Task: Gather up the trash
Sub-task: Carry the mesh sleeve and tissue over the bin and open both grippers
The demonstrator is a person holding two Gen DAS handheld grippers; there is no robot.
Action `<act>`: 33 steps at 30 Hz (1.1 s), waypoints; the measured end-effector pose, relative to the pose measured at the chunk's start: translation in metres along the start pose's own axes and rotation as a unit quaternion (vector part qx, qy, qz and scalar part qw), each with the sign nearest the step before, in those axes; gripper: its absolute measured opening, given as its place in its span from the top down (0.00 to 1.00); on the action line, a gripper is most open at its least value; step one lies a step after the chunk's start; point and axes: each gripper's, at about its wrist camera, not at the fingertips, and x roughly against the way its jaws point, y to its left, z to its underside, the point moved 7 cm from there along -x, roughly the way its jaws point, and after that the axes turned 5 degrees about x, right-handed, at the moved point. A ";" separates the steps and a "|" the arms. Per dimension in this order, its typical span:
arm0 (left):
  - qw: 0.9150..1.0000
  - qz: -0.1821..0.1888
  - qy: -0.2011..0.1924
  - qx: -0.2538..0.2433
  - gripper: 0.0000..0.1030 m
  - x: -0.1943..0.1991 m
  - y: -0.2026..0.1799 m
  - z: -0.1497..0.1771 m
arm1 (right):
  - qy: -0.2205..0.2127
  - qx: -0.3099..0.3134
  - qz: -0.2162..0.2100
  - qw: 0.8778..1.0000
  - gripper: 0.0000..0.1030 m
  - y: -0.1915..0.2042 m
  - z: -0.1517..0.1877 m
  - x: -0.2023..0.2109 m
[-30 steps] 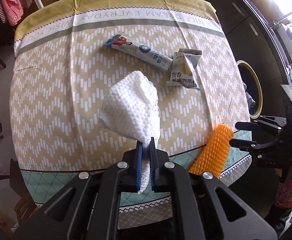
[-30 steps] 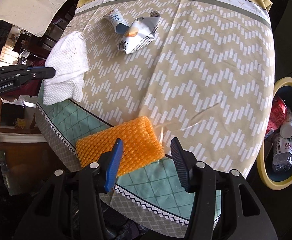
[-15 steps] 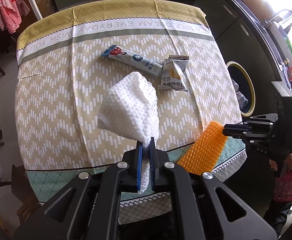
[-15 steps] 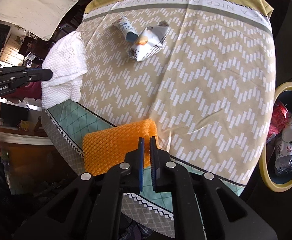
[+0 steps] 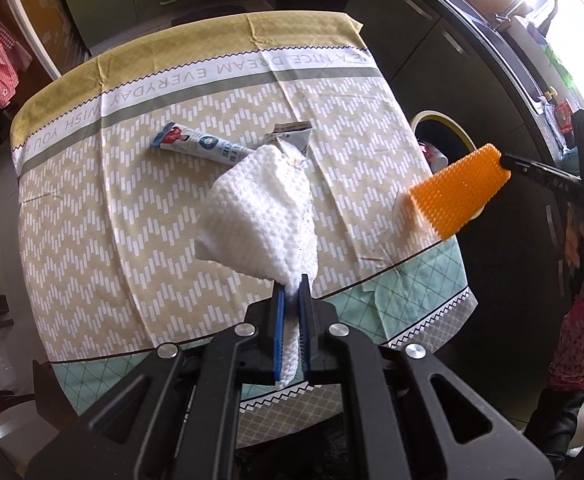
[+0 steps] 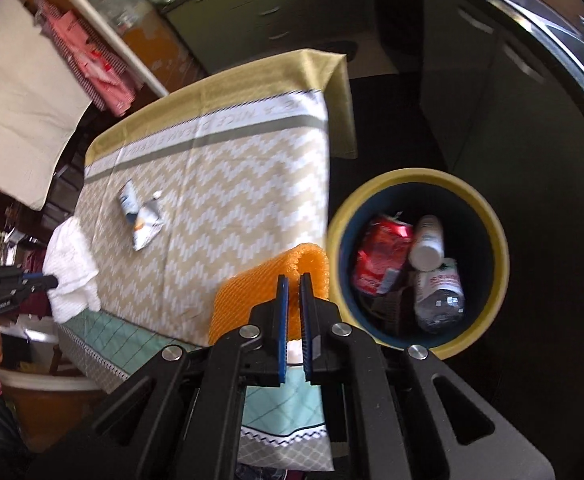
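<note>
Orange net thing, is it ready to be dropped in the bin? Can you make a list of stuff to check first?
1. Right gripper shut on the orange foam net: ok.
2. Net lifted off the table: ok, it hangs in the air in the left wrist view.
3. Net over the bin's opening: not ok, it sits beside the yellow rim of the trash bin, over the table edge.
4. Room in the bin: ok, a red can and two bottles lie low inside.
5. Left gripper out of the way: ok, it holds the white cloth far from the bin.
</note>
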 end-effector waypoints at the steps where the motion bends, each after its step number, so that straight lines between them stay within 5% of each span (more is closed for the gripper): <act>1: 1.000 0.000 0.000 -0.005 0.94 0.000 -0.006 -0.001 | -0.009 -0.019 0.006 1.000 0.94 -0.019 -0.003 0.004; 11: 0.998 0.000 -0.005 -0.060 0.94 0.004 -0.071 -0.016 | -0.003 -0.099 0.070 0.993 0.93 -0.130 -0.004 -0.031; 15: 0.996 0.004 -0.010 -0.092 0.94 0.004 -0.108 -0.024 | 0.002 -0.106 0.111 0.988 0.78 -0.154 0.001 -0.038; 24: 0.985 0.031 -0.001 -0.168 0.94 -0.028 -0.212 -0.049 | -0.039 -0.108 0.096 0.989 0.73 -0.160 0.027 0.003; 33: 0.980 0.031 0.034 -0.191 0.94 -0.114 -0.296 -0.092 | -0.040 -0.102 0.083 0.991 0.73 -0.155 0.067 0.017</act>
